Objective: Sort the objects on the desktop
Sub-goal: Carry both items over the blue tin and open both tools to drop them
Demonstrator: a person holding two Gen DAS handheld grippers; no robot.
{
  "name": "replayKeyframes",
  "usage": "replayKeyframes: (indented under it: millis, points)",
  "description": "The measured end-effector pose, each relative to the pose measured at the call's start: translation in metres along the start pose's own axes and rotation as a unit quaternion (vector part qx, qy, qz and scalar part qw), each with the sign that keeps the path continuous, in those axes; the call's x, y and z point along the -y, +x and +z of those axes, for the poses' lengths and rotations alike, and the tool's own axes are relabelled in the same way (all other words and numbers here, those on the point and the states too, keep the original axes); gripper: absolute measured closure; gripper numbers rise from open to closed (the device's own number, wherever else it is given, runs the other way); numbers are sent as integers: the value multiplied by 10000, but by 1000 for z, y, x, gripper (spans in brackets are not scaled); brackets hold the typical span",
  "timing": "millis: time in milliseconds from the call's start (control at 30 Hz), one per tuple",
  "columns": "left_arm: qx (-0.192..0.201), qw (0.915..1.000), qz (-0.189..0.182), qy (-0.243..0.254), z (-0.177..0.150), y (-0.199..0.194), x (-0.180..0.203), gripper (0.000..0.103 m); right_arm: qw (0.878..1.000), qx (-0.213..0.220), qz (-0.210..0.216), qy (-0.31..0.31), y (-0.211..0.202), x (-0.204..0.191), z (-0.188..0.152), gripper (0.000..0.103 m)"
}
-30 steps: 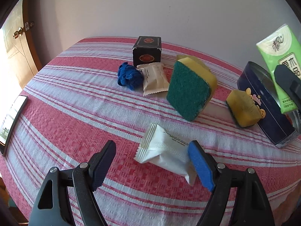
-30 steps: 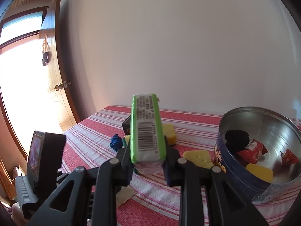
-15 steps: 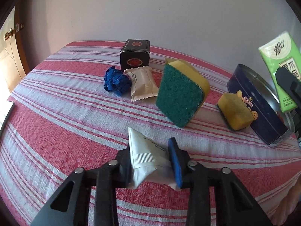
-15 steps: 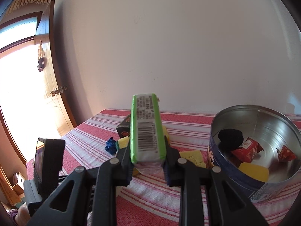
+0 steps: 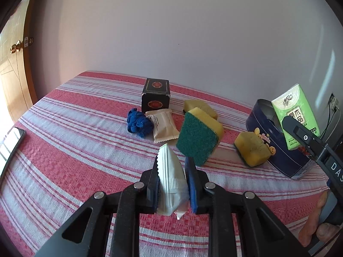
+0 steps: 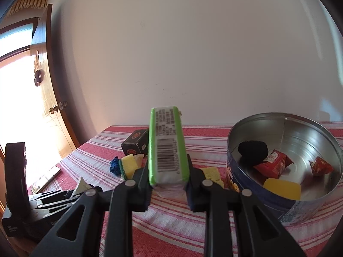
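left gripper point(image 5: 172, 184) clenched on white packet point(image 5: 171, 177); jaws just closed, packet pinched between blue pads, raised off striped tablecloth point(image 5: 75, 150). right gripper point(image 6: 168, 180) grasping green tissue pack point(image 6: 167, 147), held upright just left of round tin point(image 6: 285, 203). tin holds black lump, two red packets, yellow sponge piece. on cloth beyond: green-faced sponge point(image 5: 199, 141) propped tilted, beige packet point(image 5: 164, 126) touching blue cloth ball point(image 5: 138, 124), black box point(image 5: 156, 96) behind, yellow sponge point(image 5: 251, 152) against tin.
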State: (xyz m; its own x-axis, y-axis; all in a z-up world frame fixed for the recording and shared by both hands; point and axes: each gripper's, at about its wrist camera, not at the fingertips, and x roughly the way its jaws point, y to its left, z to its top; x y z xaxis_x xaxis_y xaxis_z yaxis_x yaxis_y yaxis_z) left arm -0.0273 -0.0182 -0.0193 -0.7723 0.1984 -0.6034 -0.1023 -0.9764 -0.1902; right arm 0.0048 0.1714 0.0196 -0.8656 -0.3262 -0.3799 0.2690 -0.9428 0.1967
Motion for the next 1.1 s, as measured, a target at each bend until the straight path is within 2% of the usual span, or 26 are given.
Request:
replayKeyframes:
  millis: [167, 400, 667, 800, 933, 1100]
  points:
    - [155, 9996, -63, 248, 6, -9, 8, 80, 9997, 222, -122, -12, -19, 9, -2, 78]
    - [288, 9970, -382, 614, 15, -7, 49, 80, 9932, 691, -907, 253, -63, 55, -5, 78]
    - [696, 9879, -850, 1092, 34, -3, 120, 80, 9808, 711, -1771, 404, -84, 109, 2, 78]
    - [733, 9836, -1073, 1248, 45, 7, 156, 80, 9736, 709, -2140, 358, -85, 130, 8, 78]
    - [794, 9810, -1079, 1401, 52, 24, 189, 80, 9677, 621, -2408, 407, -75, 154, 15, 78]
    - [734, 9801, -988, 1560, 56, 43, 218, 80, 9639, 517, -2530, 644, -60, 180, 19, 78]
